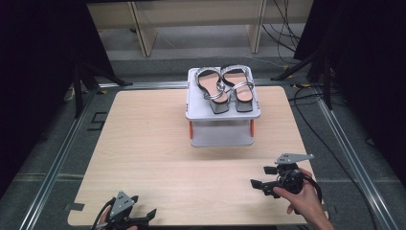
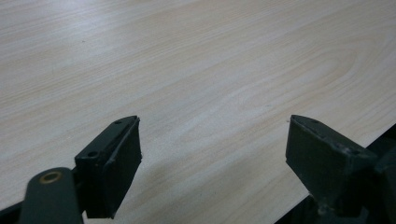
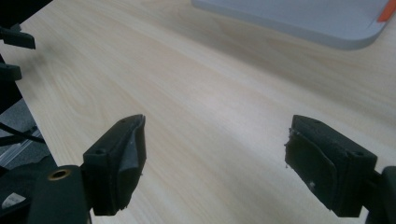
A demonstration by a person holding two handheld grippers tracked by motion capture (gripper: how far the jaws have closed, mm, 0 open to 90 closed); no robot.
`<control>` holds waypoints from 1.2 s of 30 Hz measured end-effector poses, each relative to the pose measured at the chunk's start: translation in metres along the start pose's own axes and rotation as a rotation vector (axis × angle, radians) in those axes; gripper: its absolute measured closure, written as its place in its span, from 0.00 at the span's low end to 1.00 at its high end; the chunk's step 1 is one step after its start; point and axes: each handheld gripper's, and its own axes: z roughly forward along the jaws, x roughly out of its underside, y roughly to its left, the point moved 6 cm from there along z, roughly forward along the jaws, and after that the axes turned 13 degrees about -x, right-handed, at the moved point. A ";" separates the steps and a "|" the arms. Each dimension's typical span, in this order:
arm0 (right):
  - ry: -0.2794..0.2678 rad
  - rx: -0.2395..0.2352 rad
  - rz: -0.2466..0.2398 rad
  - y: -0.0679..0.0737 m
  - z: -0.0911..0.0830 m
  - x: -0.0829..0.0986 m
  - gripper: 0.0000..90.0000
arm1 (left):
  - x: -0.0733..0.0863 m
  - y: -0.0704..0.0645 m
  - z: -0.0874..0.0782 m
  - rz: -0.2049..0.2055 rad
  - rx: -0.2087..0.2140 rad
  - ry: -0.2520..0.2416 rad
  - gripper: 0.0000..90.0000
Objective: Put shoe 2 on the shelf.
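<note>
Big light wood desk (image 1: pixel 158 158) takes up most of the space. At its far edge there's a small white two-level rack (image 1: pixel 222 115) with a pair of silver-strapped sandals (image 1: pixel 225 88) side by side on top. Right tool (image 1: pixel 268 177) hovers over the near right part of the desk, jaws wide, holding nothing. Left tool (image 1: pixel 139 218) sits at the near left edge, also wide and empty, well apart from the rack.

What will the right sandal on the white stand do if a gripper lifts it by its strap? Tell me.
The right sandal looks stiff-soled with a block heel, so it would probably hang tilted, heel down. Its thin shiny strap may slip between the jaws. Its strap crosses the left sandal, so that one might shift on the stand.
</note>
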 end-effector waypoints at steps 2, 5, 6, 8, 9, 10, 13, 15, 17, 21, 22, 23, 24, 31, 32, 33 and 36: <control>0.005 0.001 -0.010 -0.002 0.000 0.006 0.22 | 0.000 0.000 -0.001 -0.003 0.001 0.004 0.20; 0.008 -0.006 -0.015 -0.003 0.000 0.015 0.22 | 0.001 -0.003 -0.001 -0.040 0.004 0.011 0.20; 0.010 -0.005 -0.019 -0.003 -0.001 0.017 0.22 | 0.001 -0.005 -0.001 -0.055 0.005 0.012 0.20; 0.000 -0.003 -0.038 -0.003 -0.001 0.022 0.22 | 0.002 -0.002 0.000 -0.004 0.005 0.013 0.20; 0.008 -0.004 -0.015 -0.001 -0.001 0.025 0.21 | 0.002 -0.001 0.000 0.016 0.007 0.015 0.20; 0.002 -0.005 -0.033 -0.001 -0.001 0.027 0.21 | 0.003 -0.004 -0.002 -0.031 0.010 0.033 0.20; 0.014 -0.003 -0.047 -0.001 -0.001 0.033 0.21 | 0.003 -0.003 0.000 -0.008 0.006 0.026 0.19; 0.015 -0.003 -0.048 -0.001 -0.001 0.038 0.19 | 0.003 -0.003 0.000 -0.003 0.009 0.027 0.19; 0.026 -0.017 -0.035 0.001 0.000 0.043 0.19 | 0.003 -0.003 0.000 -0.012 0.007 0.027 0.19; 0.023 0.005 -0.061 0.001 -0.003 0.048 0.19 | 0.003 -0.003 0.000 0.000 0.012 0.026 0.19; 0.028 -0.004 -0.028 0.003 -0.003 0.050 0.19 | 0.003 -0.005 0.000 -0.020 0.012 0.030 0.19; 0.028 0.010 -0.036 0.002 -0.003 0.052 0.19 | 0.004 -0.005 -0.001 -0.025 0.014 0.042 0.18; 0.033 0.012 -0.062 0.000 -0.003 0.053 0.19 | 0.004 -0.006 -0.001 -0.028 0.012 0.047 0.18; 0.061 0.002 -0.062 0.003 0.001 0.059 0.19 | 0.004 -0.005 -0.001 -0.025 0.015 0.047 0.18; 0.063 0.004 -0.066 0.003 0.002 0.059 0.19 | 0.004 -0.005 -0.001 -0.026 0.014 0.047 0.18; 0.061 0.004 -0.072 0.004 0.003 0.059 0.19 | 0.004 -0.005 -0.001 -0.025 0.015 0.046 0.18; 0.069 -0.009 -0.076 0.004 0.004 0.060 0.19 | 0.004 -0.005 -0.001 -0.025 0.016 0.037 0.18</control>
